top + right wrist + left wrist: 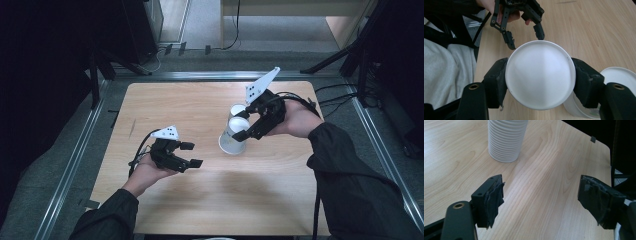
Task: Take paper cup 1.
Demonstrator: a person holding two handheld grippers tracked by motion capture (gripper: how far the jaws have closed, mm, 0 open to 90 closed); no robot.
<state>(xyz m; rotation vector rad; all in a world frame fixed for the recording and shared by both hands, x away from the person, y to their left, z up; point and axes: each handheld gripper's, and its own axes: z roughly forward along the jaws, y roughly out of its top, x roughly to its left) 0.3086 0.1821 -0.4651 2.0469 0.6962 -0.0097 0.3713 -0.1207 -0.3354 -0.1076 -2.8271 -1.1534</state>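
Evidently light and thin-walled, the paper cup (540, 75) was clamped across its sides by the right gripper (540, 82) above the cup stack (233, 141) mid-counter; the left gripper (190, 155) stood released.

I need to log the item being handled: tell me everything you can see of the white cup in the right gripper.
The white cup looks like plain paper, its round flat bottom facing the right gripper's camera. The right gripper clamps it on both sides. In the high view it is tilted just above the upside-down cup stack on the wooden table.
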